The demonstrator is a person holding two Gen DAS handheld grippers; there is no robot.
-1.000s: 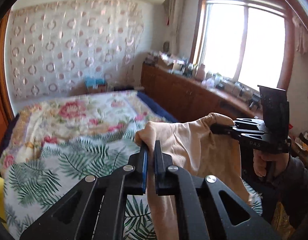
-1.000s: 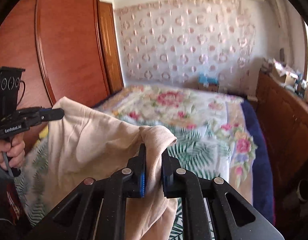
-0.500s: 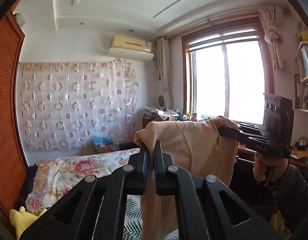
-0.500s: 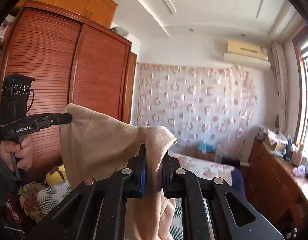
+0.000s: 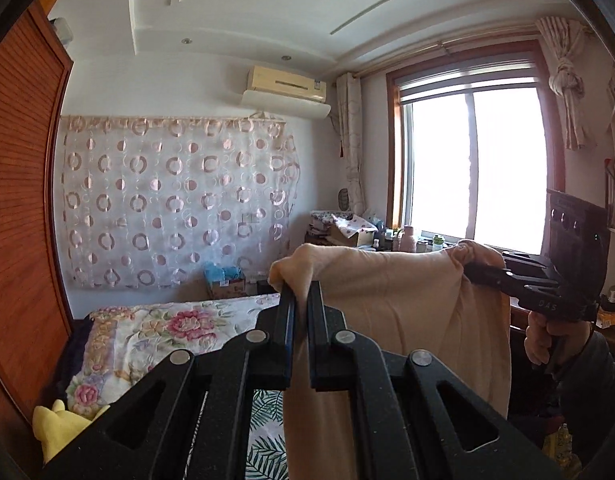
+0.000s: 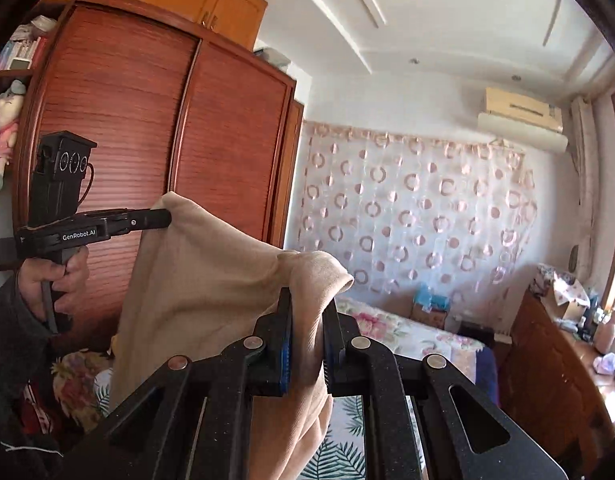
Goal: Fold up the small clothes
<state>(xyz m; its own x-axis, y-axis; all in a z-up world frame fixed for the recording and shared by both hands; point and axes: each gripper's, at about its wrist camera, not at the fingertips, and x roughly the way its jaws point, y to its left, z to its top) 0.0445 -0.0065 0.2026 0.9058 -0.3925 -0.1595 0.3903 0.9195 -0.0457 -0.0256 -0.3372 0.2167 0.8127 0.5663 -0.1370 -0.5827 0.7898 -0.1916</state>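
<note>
Both tools have come up a good way since the earlier frames: the bed filled most of each view then, and now I see ceiling, the air conditioner and the top of the wardrobe, with the bed point(image 5: 155, 328) low in the frame. The cloth point(image 5: 407, 320) has come up with them and its spread between the tools looks about the same.

My left tool point(image 5: 301, 300) is clenched on one top corner of the cloth, a small knob of fabric bunched above the pads. My right tool point(image 6: 307, 312) is clenched on the other top corner in the same way, with a thicker wad between its pads. Seen from the right wrist, the left tool point(image 6: 163, 218) grips its corner in front of the wardrobe point(image 6: 147, 140). The cloth hangs from these two corners in the air above the bed, the top edge sagging only slightly, the rest dropping out of view below.

I judge this as the lift-and-spread step, before any fold is laid. Next I should lower both tools together toward the bed, keeping the top edge taut and level, so the hanging part lands flat and unwrinkled. Neither grip should loosen until the cloth rests on the bed.
</note>
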